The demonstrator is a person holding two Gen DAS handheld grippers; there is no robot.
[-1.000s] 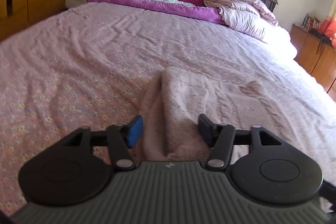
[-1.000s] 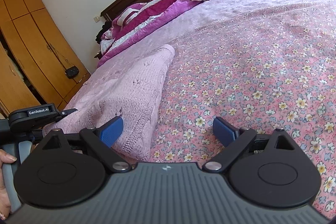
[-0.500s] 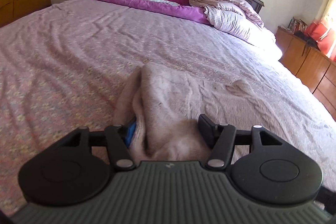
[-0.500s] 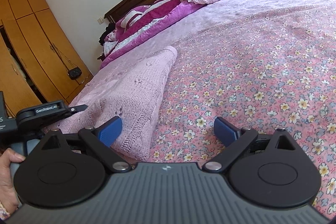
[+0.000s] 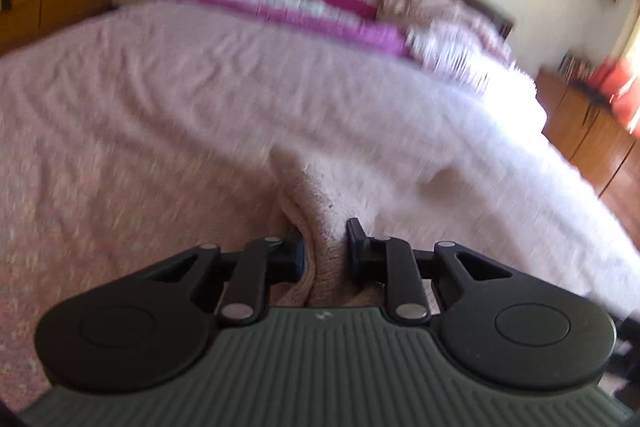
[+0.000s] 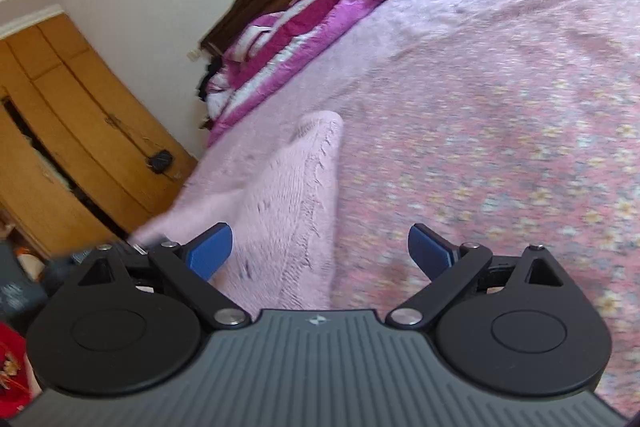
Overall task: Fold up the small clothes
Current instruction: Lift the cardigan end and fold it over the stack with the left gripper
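**Left claw closing in on the pink knit**

Since a moment ago, the left gripper [image 5: 324,247] is pinching a bunched fold of the pink sweater [image 5: 320,211], which is lying on the floral bedspread [image 6: 500,147]. Over on the sweater's other edge, the right gripper [image 6: 320,251] is hanging wide open, gripping nothing.

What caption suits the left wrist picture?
Left gripper pinching a pink knitted garment on the bed.

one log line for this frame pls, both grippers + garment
left gripper: shut on pink knit garment | right gripper: open, fingers astride garment edge, no grasp | garment on floral bedspread | both views motion-blurred
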